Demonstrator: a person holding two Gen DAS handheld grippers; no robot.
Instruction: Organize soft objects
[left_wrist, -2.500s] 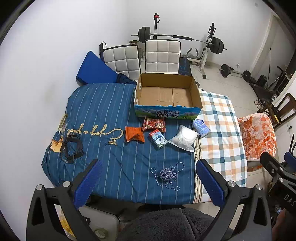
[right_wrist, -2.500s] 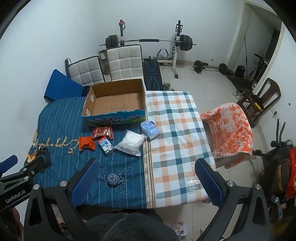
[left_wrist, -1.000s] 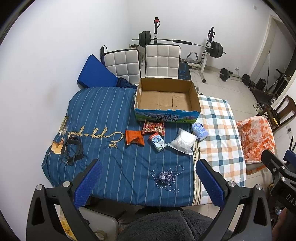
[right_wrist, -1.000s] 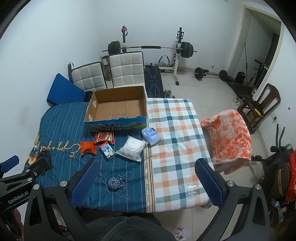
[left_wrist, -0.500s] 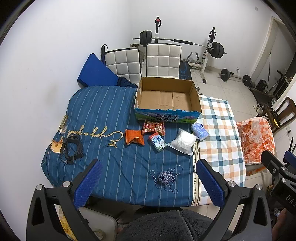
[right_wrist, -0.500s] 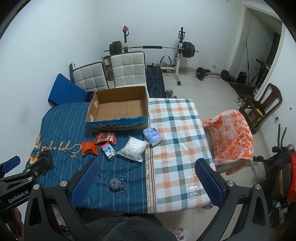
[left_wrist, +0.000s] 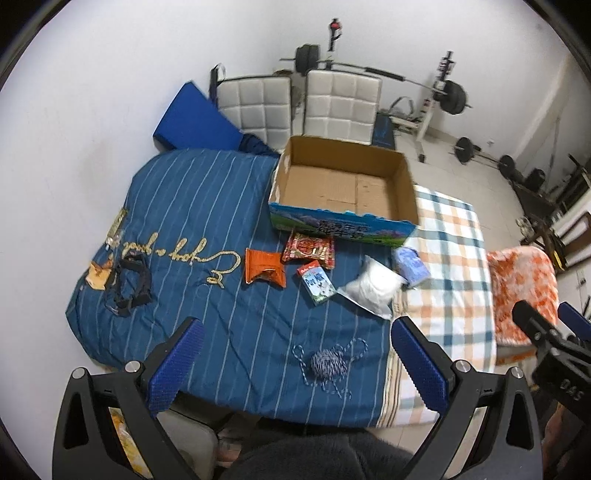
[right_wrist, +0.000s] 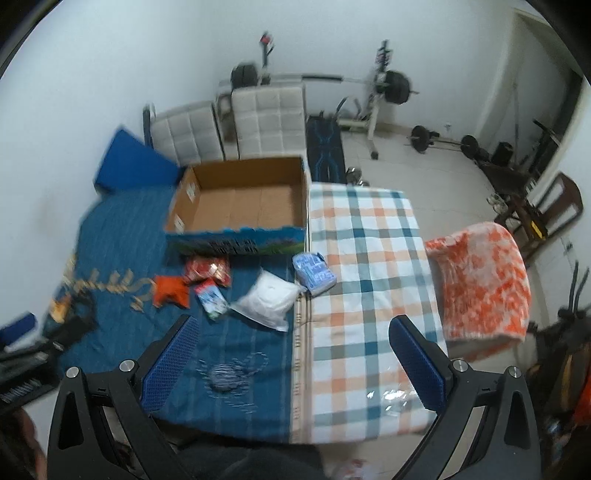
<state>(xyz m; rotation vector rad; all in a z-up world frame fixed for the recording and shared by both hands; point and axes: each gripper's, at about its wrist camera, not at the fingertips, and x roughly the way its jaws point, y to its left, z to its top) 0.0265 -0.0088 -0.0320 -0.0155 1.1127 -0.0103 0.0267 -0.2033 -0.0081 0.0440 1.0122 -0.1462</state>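
Left wrist view: my left gripper (left_wrist: 295, 354) and right gripper (right_wrist: 293, 350) hang spread wide, holding nothing; bare blue bedspread (left_wrist: 221, 317) between my fingers, yarn ball (left_wrist: 328, 363) just ahead, cardboard box (left_wrist: 343, 192) beyond

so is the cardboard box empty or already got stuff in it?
Empty. The cardboard box sits open-topped on the bed, and its bare brown floor shows in both views. The packets and the ball of yarn lie outside it on the blue blanket.

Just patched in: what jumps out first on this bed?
The open cardboard box sits empty at the far side of the blue striped quilt. In front of it lies a row of small packets, including a white bag; a yarn ball lies nearest. Both tongs, left and right, hover open.
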